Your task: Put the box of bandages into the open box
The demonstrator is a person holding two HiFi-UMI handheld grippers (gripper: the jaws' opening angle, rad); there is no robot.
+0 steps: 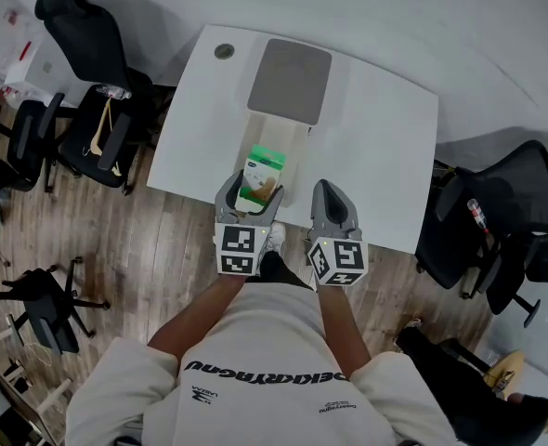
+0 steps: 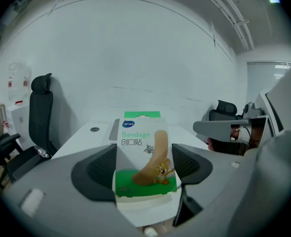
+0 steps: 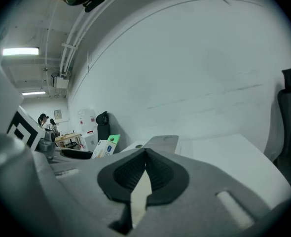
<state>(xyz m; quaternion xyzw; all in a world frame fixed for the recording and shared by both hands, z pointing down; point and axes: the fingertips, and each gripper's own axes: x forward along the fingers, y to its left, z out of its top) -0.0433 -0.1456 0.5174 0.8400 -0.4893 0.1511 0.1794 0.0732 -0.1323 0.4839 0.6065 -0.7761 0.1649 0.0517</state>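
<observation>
Left claw (image 2: 144, 154) is clamped on the bandage box (image 2: 141, 141), pads on its two side faces, printed front facing the camera, top flap up. Grip looks square and centred; no tilt that I can see.

Right claw (image 3: 144, 158) is pressed together with nothing in it. It hangs beside the left one at the near edge of the surface (image 1: 385, 137) and is doing no work.

From the head view, the left claw (image 1: 249, 199) has the bandage box (image 1: 264, 168) up off the surface, at or just over the near end of the open box (image 1: 280, 134). I can't tell how high it sits above the tray, or whether it has fully cleared the near wall. The grey lid (image 1: 290, 80) is folded back on the far side, so the opening is free. The tray looks empty from here.

Step, as I read it: pick is done and this is the carry, close to the drop.

Next move:
- Push forward a little so the bandage box is fully over the tray, inside its walls.
- Lower it until it bottoms out or is near the floor, then spread the claw.
- Back out toward the near side, away from the lid.

Risks: the tray is narrow, so the wide claw body may foul its side walls. The tray could slide if nudged, and the right claw is free to steady it.
</observation>
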